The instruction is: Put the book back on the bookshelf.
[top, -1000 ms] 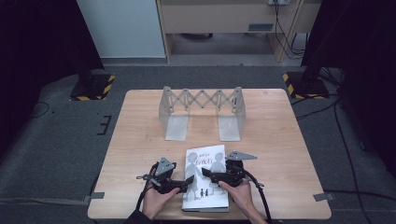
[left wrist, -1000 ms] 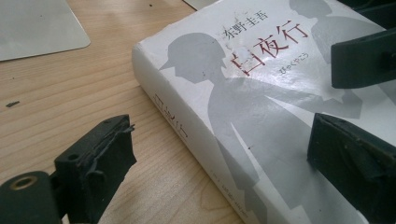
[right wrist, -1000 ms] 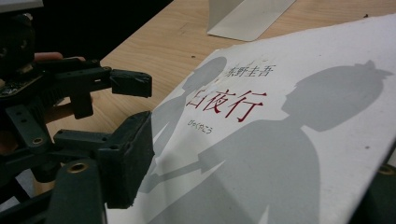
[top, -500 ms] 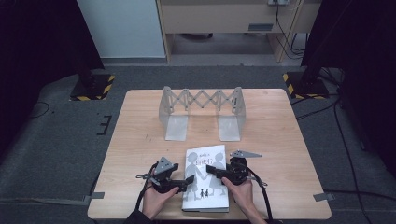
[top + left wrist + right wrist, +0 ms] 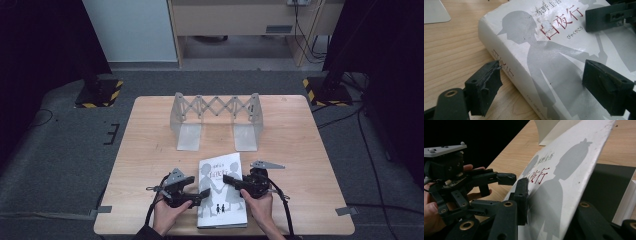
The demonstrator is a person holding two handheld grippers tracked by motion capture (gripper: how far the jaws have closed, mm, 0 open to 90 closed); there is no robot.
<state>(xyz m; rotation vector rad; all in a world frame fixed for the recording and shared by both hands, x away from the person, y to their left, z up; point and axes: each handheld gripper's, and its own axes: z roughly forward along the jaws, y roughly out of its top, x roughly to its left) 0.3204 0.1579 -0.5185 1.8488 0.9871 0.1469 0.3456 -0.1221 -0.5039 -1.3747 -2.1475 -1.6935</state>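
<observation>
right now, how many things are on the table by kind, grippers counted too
book: 1
folding metal rack: 1
grippers: 2, left gripper and right gripper
total: 4

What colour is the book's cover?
The book is white with grey silhouette figures and dark red lettering, clearest in the left gripper view.
</observation>
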